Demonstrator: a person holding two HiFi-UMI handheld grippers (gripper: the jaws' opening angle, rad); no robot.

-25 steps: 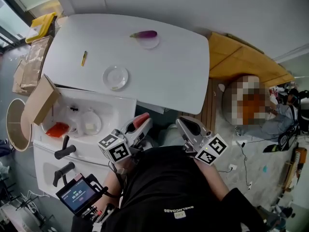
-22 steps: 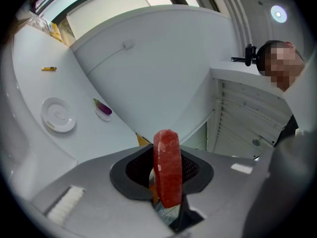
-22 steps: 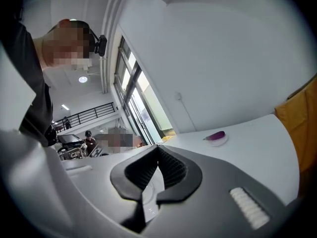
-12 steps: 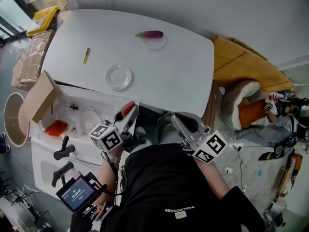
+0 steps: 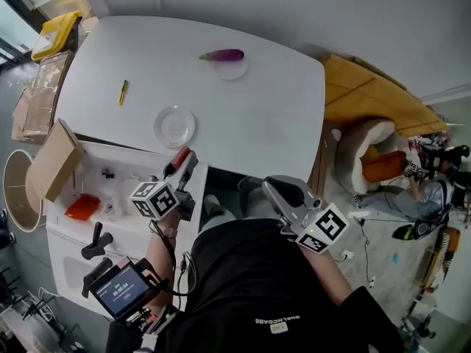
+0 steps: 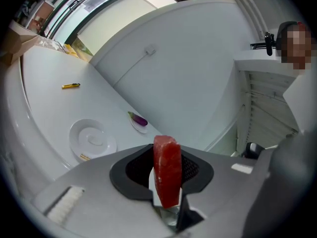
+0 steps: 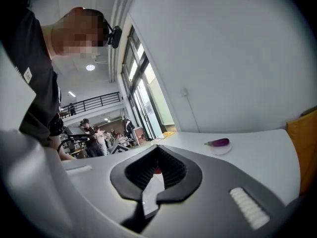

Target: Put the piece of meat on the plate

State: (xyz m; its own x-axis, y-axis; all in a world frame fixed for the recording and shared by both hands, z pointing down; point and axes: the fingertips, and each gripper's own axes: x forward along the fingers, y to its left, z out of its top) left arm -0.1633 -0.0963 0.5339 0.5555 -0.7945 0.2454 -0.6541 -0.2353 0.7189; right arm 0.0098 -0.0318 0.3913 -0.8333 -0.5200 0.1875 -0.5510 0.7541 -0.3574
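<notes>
Head view: the left gripper (image 5: 184,165), open only a little, clamps the meat (image 5: 179,155) above the surface (image 5: 257,109) edge, just short of the plate (image 5: 175,126). Since a second ago it has moved left, nearer the plate.

Left gripper view: the meat stands upright between the jaws, with the plate ahead.

Right gripper view: the right gripper (image 7: 156,148) is closed and empty.

We see a deep red slab of meat (image 6: 167,170), a plain white round plate (image 5: 175,126), a glossy white table (image 5: 265,116), a purple eggplant (image 5: 222,54) and a yellow pen-shaped tool (image 5: 122,92). Black-and-white square markers pattern both grey grippers' cubes (image 5: 154,199).
</notes>
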